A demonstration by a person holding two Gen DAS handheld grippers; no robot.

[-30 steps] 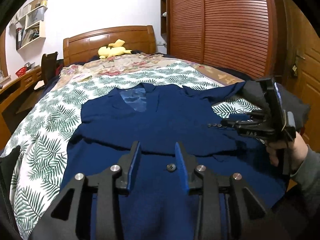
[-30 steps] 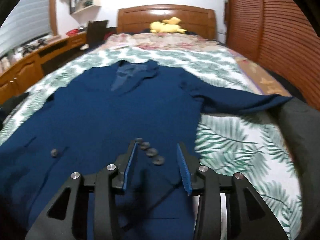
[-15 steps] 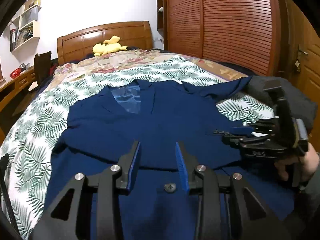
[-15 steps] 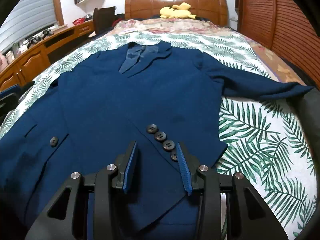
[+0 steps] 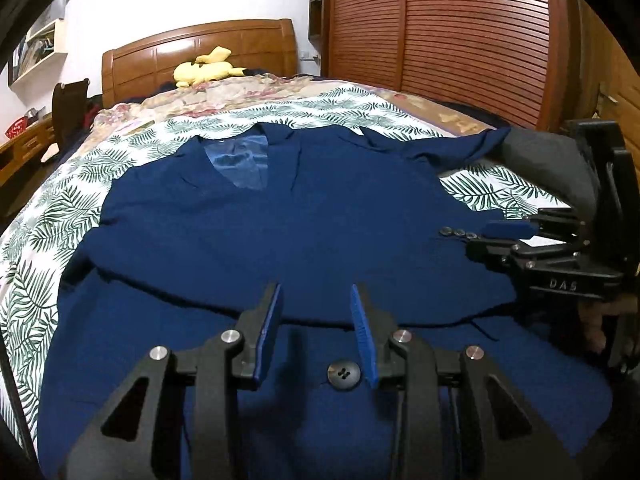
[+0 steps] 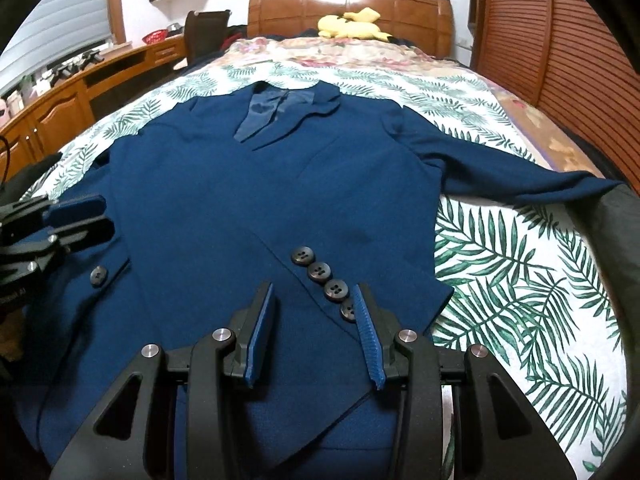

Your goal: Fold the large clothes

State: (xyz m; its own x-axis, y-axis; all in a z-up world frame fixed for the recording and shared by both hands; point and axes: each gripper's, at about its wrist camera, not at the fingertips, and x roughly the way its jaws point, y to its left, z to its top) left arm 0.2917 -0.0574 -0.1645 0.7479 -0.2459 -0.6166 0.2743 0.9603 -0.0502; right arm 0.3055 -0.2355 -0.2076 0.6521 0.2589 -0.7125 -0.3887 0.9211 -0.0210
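Observation:
A large navy blue jacket lies face up on the bed, collar toward the headboard; it also shows in the right wrist view. One sleeve is folded across the body, its cuff with several buttons near the right hem. The other sleeve stretches out to the right. My left gripper is open and empty just above the lower front, near a single button. My right gripper is open and empty over the folded cuff, and shows in the left wrist view.
The bed has a leaf-print sheet and a wooden headboard with a yellow plush toy. A dark grey cloth lies at the right edge. A wooden wardrobe stands right, a desk and chair left.
Both grippers have drawn back toward the foot of the bed and sit lower over the jacket's hem. The jacket has not moved. Both stay open.

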